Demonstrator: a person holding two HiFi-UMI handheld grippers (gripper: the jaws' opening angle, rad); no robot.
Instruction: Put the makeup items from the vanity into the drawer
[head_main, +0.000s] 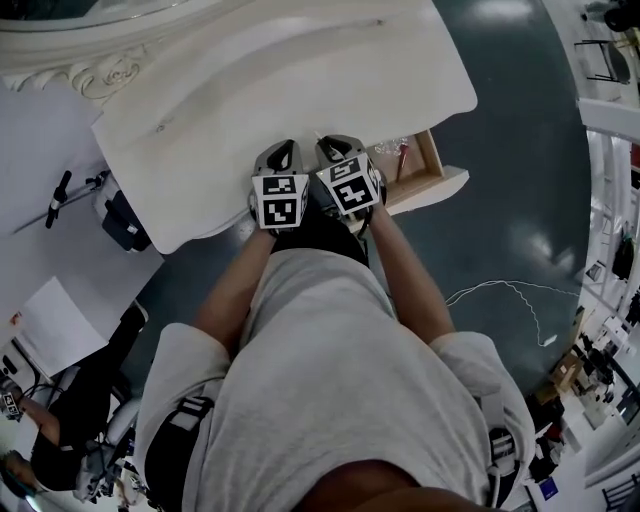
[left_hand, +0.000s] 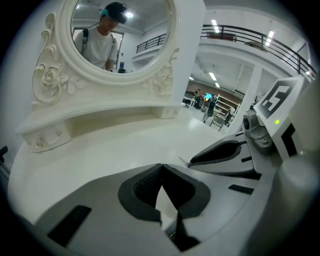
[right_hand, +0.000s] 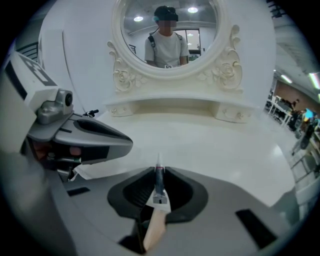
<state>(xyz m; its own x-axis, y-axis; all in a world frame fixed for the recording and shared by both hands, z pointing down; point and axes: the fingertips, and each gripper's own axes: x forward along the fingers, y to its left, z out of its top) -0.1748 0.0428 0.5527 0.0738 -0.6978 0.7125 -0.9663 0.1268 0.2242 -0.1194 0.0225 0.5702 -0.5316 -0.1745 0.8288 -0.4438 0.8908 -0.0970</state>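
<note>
Right gripper (right_hand: 159, 172): clamped on a slim makeup pencil (right_hand: 158, 200), held low over the near edge of the vanity top (head_main: 300, 80) and facing the round mirror (right_hand: 167, 35) at the far side.
Left gripper (left_hand: 161, 167): pads pressed together with nothing between them, close beside the right one on its left.
Pencil: lies lengthwise along the jaws. Its pale pointed tip pokes out toward the mirror, a dark band and a white label sit between the pads, and the tan tail runs back toward the person.
Drawer (head_main: 432, 150): pulled open at the near right of the vanity, just right of the right gripper. Something small and red (head_main: 401, 158) is inside; I cannot tell what it is.
Handling: it looks light, thin and stiff. Its smooth round barrel would likely roll or swivel between the pads, and the fine tip looks breakable.
Where to hold: mid-barrel, as it is now, seems right to me. That keeps the pads off the tip and the weight balanced.
Next move: I would expect a short swing right over the drawer, then a release low down so the pencil does not bounce or roll out.
Risk: knocking the tip on the drawer wall, or the pencil twisting if the squeeze is loosened too soon.
</note>
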